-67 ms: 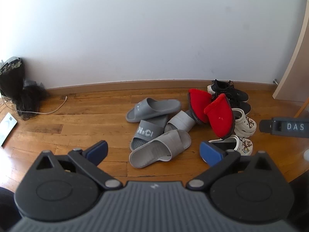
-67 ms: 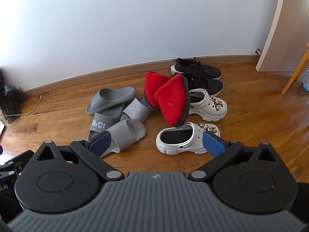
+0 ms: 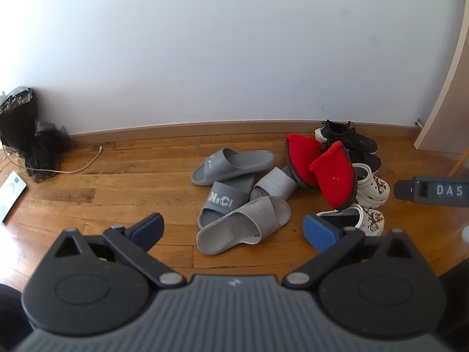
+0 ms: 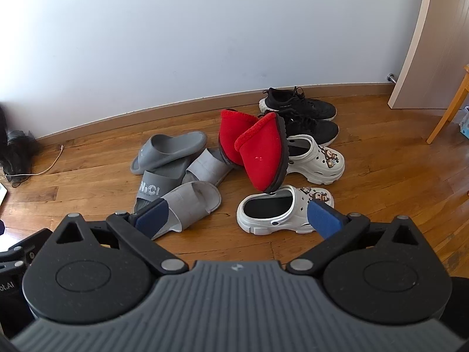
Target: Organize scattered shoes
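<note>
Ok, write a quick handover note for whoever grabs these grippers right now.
Left gripper: open, empty, above the floor. Right gripper: open, empty.
Shoes all piled by the wall: grey slides overlapping on the left, red slippers tipped up mid-pile, white clogs nearest, black sneakers side by side at the back.
Done: nothing sorted.
Left: untangle and pair everything.

A dark grey slide reads "NiCi", and the right gripper's body shows "DAS"
</note>
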